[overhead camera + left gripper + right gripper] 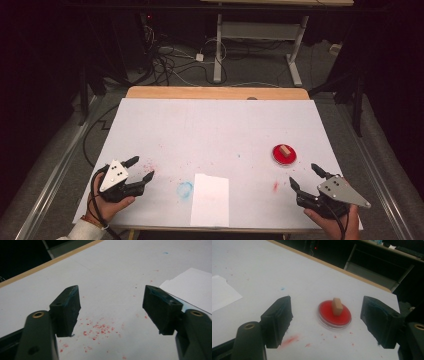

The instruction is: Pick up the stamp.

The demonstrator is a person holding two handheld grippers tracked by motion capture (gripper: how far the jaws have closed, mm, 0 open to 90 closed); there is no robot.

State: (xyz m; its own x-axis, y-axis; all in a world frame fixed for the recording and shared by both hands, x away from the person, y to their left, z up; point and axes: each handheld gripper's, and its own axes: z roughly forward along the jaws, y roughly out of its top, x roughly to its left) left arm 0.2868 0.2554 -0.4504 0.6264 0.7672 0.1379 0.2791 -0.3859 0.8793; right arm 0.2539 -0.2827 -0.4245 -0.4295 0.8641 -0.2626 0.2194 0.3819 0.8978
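- Dark floor strewn with cables lies beyond the far wooden edge of the white worktop (pixel 215 125), which carries red and blue ink stains.
- Landmark: the red ink pad dish (pixel 284 154), with a small wooden stamp (pixel 285 149) standing upright in it; the dish sits well inside the worktop's right edge.
- Just nearer the person than the dish, the right claw (pixel 303 175) hovers spread wide and holds nothing; in the right gripper view the stamp (pixel 336 306) stands ahead, between the lines of the two jaws.
- Far to the left of the dish, the left claw (pixel 142 168) is also spread and empty, over a scatter of red specks (pixel 98 328).
- A white sheet of paper (pixel 210 199) lies between the claws, left of the dish and close to the near edge, beside a blue ring stain (pixel 184 189).
- Step in hand, as I judge it — the approach to the stamp, not yet a grasp.
- Next move calls for carrying the right claw forward, straddling the block and pinching its sides without dragging the dish.
- Room is ample: bare surface lies all around the dish — only the right edge is fairly close.
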